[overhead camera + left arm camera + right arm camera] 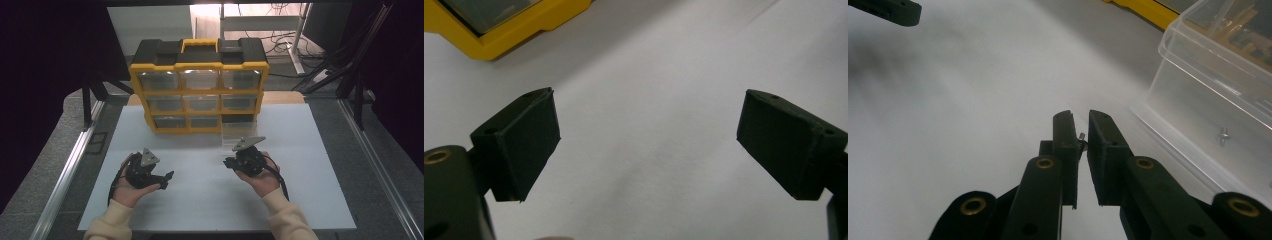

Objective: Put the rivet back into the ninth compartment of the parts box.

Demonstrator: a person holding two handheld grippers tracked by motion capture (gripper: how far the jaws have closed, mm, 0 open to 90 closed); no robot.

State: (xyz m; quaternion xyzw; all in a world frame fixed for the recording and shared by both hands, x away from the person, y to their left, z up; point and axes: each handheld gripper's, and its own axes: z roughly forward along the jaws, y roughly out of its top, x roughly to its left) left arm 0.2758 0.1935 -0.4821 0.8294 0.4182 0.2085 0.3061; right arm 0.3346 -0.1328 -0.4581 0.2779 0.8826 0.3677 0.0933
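Right fingers (1081, 137) pinch a small screw (1082, 137) beside the clear drawer (1208, 95); left fingers (649, 145) spread wide over the white surface (654, 60).

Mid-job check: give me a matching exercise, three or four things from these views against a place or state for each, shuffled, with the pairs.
Things:
1. left claw
2. right claw
3. clear drawer
4. yellow organizer

States or places:
A. pulled out, standing on the white table
B. nearly shut on a small metal piece
C. at the table's far edge, one slot empty
D. jaws wide apart, nothing between

Pairs: 1-D, 2-B, 3-A, 4-C
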